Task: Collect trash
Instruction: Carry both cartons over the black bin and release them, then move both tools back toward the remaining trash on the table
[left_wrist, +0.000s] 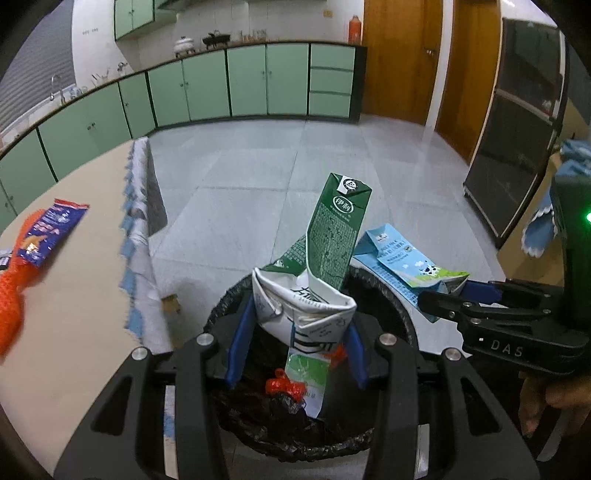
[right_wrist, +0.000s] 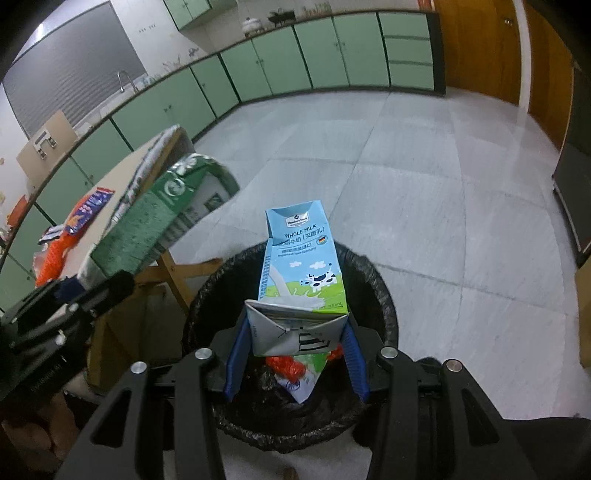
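My left gripper is shut on a crumpled green-and-white milk carton and holds it above the black-lined trash bin. My right gripper is shut on a blue whole-milk carton over the same trash bin. The blue carton and the right gripper show at the right in the left wrist view. The green carton and the left gripper show at the left in the right wrist view. Red scraps and a flattened carton lie inside the bin.
A table with a patterned cloth edge stands to the left, holding an orange net bag and a red-blue snack wrapper. Its wooden legs are beside the bin. Green cabinets line the far wall beyond grey floor tiles.
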